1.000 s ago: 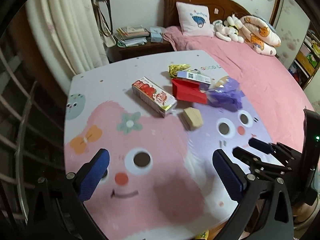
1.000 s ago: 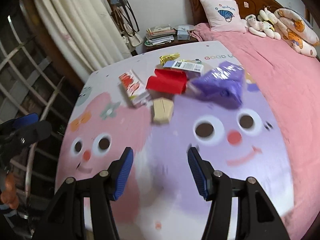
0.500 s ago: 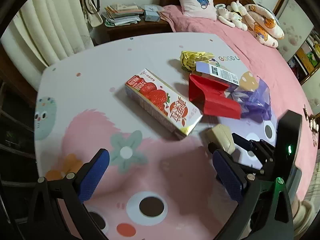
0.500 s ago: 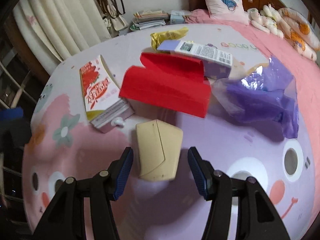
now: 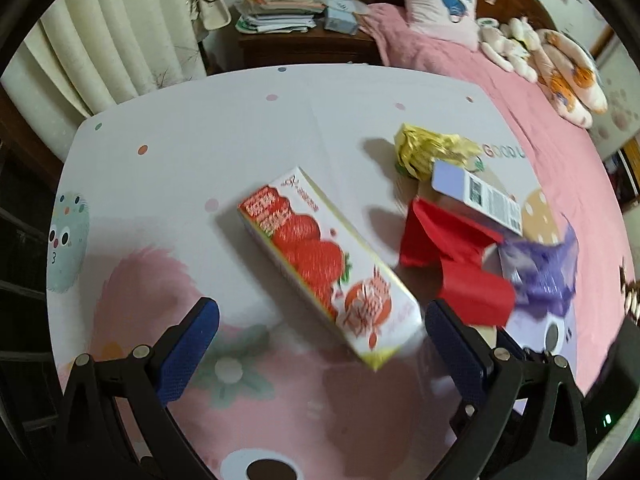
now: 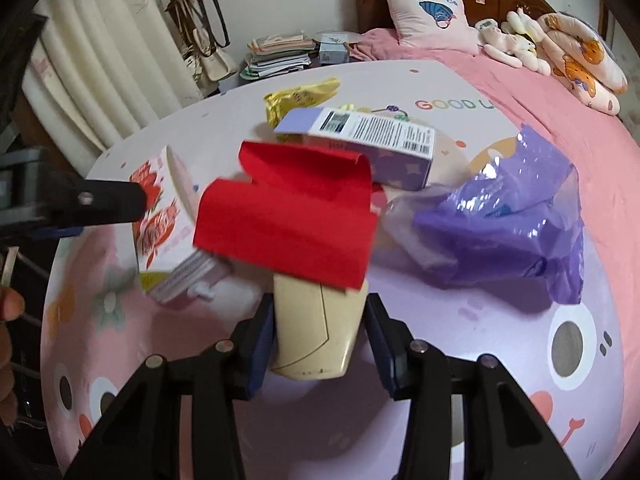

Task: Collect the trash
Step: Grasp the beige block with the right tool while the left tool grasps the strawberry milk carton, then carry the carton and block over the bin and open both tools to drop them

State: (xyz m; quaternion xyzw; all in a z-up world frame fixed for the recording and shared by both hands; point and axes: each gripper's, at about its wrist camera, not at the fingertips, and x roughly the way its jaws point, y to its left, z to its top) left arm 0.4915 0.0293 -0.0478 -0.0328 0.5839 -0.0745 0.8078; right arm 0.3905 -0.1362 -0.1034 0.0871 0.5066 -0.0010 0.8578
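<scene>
Low in the right wrist frame, the right gripper has just been closing its jaws around a beige carton, its left pad touching and the right a sliver off. Meanwhile the left gripper gapes wide at the bottom, the strawberry milk box lying just above it at centre frame.

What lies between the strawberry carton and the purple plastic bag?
In the right wrist view, the folded red paper lies between the strawberry carton and purple plastic bag.
</scene>
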